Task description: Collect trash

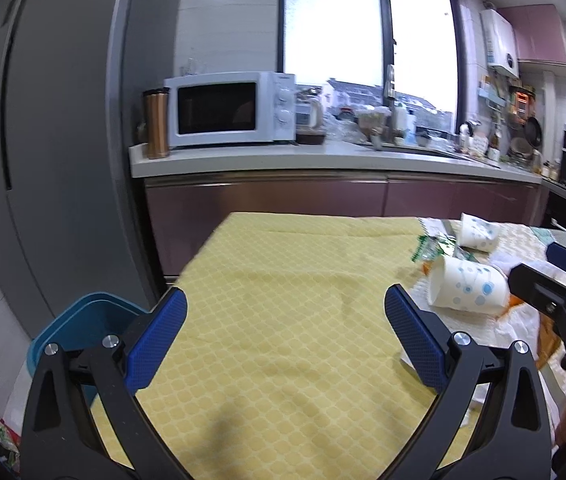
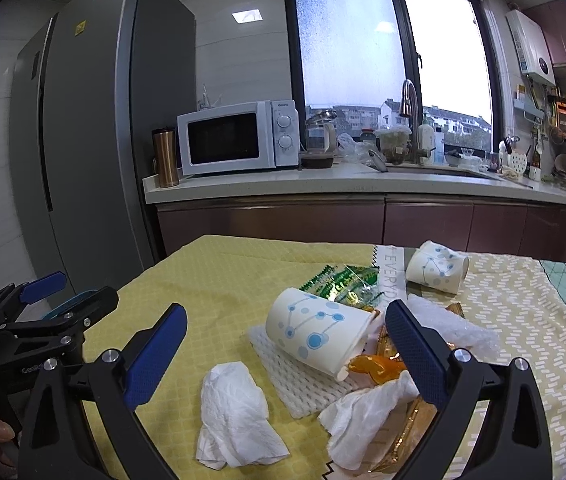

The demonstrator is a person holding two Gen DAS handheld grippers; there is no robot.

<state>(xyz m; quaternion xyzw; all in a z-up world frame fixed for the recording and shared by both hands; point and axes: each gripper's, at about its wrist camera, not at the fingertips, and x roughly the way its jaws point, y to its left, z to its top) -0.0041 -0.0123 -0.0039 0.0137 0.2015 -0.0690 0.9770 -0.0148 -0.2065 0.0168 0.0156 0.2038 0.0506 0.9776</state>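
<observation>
Right tool (image 2: 286, 344), spread wide, hovers above toppled paper cup (image 2: 319, 334).

Microwave (image 2: 239, 140) and copper flask (image 2: 165, 158) stand on the counter (image 2: 323, 184) far beyond the jaws; fridge (image 2: 95, 120) stands left of both.

On the bench (image 2: 211, 280), a cup (image 2: 319, 336) lies tipped on a foam pad (image 2: 295, 380) at centre. A second cup (image 2: 437, 266) lies at 1 o'clock, a wrapper (image 2: 339, 280) at 12, a tissue (image 2: 235, 412) at 7. A bin (image 1: 83, 320) stands beyond the bench's 9 o'clock edge.
</observation>
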